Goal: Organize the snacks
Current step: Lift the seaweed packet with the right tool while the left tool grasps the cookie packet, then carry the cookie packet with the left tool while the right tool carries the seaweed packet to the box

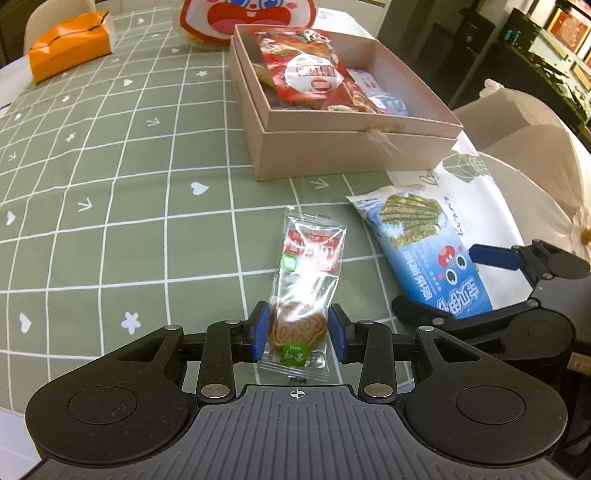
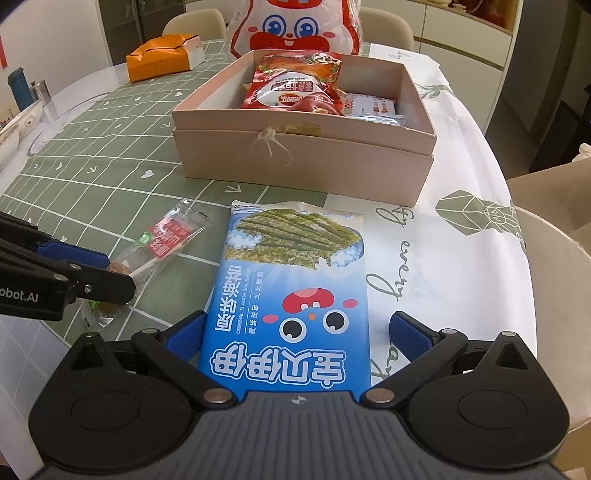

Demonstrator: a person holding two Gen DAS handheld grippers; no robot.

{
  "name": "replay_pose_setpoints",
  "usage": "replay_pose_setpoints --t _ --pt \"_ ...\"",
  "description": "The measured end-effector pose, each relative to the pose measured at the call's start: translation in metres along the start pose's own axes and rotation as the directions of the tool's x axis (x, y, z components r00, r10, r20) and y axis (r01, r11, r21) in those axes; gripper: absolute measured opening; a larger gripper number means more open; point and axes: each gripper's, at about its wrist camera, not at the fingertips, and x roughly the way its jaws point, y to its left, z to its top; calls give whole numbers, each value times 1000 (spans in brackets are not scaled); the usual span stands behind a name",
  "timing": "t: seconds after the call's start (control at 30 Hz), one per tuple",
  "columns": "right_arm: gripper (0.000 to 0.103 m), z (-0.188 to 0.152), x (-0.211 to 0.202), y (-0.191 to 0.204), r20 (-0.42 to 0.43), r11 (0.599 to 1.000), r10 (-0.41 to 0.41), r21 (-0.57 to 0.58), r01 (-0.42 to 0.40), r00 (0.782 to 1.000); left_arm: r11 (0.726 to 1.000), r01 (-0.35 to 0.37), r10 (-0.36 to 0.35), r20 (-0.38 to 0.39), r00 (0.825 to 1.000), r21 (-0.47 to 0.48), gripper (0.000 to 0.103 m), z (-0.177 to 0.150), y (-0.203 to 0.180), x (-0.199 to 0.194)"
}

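A clear cookie packet (image 1: 308, 280) with a red label lies on the green checked cloth; it also shows in the right wrist view (image 2: 155, 251). My left gripper (image 1: 299, 334) straddles its near end, blue pads just beside the cookie, not quite closed. A blue seaweed snack bag (image 2: 295, 291) lies flat between the wide-open jaws of my right gripper (image 2: 297, 334); the bag also shows in the left wrist view (image 1: 421, 251). The beige box (image 2: 295, 155) beyond holds red and white snack packets (image 2: 295, 85).
An orange tissue pack (image 1: 70, 46) and a red-and-white rabbit bag (image 2: 295, 26) sit at the far side. A chair (image 1: 528, 155) stands at the table's right edge. A tray with bottles (image 2: 22, 107) is at the far left.
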Motion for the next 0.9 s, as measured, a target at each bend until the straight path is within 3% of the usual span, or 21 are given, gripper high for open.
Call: replay_pose_setpoints --t 0.17,0.5,0.7,0.9 --pt "103 3 1 -1 -18 1000 6 -6 -6 1000 998 19 -18 11 1000 -53 41 -1 4 2" --pt "103 0 0 0 -22 1000 10 -17 -11 1000 998 22 -21 21 1000 -53 41 -3 4 2" --pt "103 14 5 -4 -66 999 33 1 -33 997 996 47 -44 42 998 -70 41 -8 8 0" --pt "96 29 14 -1 -60 1000 25 16 -24 998 997 43 -41 39 998 -60 40 -10 6 -2"
